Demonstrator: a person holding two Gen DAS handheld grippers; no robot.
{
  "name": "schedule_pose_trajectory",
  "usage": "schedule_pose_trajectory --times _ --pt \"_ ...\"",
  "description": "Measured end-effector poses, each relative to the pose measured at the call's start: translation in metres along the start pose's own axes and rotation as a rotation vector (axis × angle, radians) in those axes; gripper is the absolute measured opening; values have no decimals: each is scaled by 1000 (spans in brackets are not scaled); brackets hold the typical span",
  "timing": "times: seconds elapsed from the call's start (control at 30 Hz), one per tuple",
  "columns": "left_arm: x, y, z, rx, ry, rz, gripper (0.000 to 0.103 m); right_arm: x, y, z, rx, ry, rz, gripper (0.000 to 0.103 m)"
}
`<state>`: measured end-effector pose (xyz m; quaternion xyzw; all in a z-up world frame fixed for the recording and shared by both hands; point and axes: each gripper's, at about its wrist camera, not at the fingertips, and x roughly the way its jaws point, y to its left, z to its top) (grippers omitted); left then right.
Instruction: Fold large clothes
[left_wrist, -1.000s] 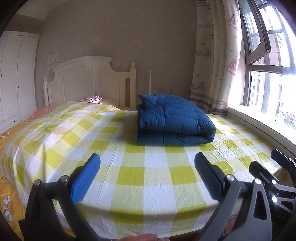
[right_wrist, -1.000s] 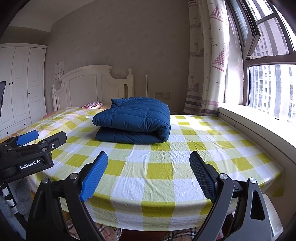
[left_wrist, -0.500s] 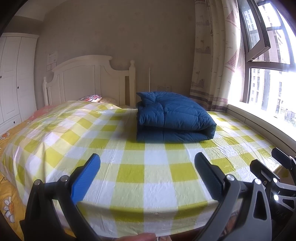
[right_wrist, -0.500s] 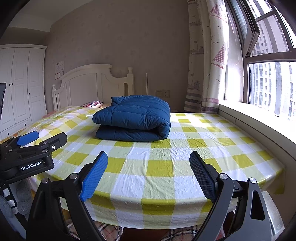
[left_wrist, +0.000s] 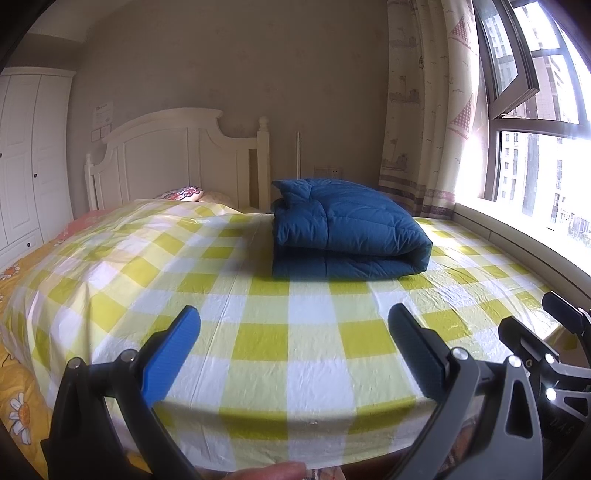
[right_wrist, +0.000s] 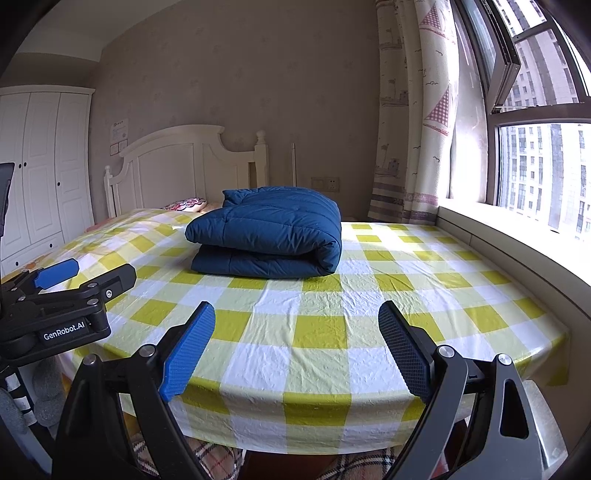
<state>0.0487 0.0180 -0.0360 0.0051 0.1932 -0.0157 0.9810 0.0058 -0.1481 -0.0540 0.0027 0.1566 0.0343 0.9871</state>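
A dark blue padded garment (left_wrist: 345, 229) lies folded into a thick bundle on the yellow-and-white checked bed cover (left_wrist: 258, 306), toward the far middle of the bed; the right wrist view shows the same bundle (right_wrist: 269, 232). My left gripper (left_wrist: 293, 328) hangs open over the near edge of the bed, well short of the bundle, nothing between its fingers. My right gripper (right_wrist: 297, 325) is likewise open and empty at the near edge. From the right wrist view the left gripper (right_wrist: 66, 291) appears at the left side.
A white headboard (left_wrist: 177, 162) and patterned pillow (left_wrist: 181, 192) stand at the far end. White wardrobe (right_wrist: 40, 177) on the left, curtain (right_wrist: 413, 129) and window ledge (right_wrist: 517, 243) on the right. A fingertip (left_wrist: 273, 470) shows at the bottom edge.
Both views have tilted slightly, so the bed and bundle sit a little lower in frame than a second ago. Grippers and garment are otherwise unchanged.
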Motion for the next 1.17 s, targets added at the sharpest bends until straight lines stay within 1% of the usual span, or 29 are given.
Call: schedule_pose_trajectory --times 0.67,0.73,0.8,0.83,0.87,0.93,1.0,1.03,1.1,1.17 --pt "0 3 -3 9 2 5 101 0 1 0 -1 3 3 87" --pt "1 3 -3 10 5 -7 101 1 1 -2 -5 9 8 87" --pt "4 3 -4 11 16 -49 101 2 2 -3 -10 15 13 87" --pt "6 2 -5 22 26 -62 101 3 3 -4 -12 19 16 87" --pt "8 2 -6 29 35 -49 101 5 3 -4 -12 22 18 87" --pt "18 6 -4 19 61 -66 101 9 1 -5 -11 31 22 87" --pt "37 17 5 28 134 -74 101 16 -4 -4 -9 49 31 87" --pt "50 26 13 36 167 -64 101 21 -8 -1 -4 62 40 87" --pt "77 54 33 39 214 -1 101 34 -24 10 -11 93 54 87" --pt "113 100 58 27 263 72 101 49 -53 31 -44 120 11 87"
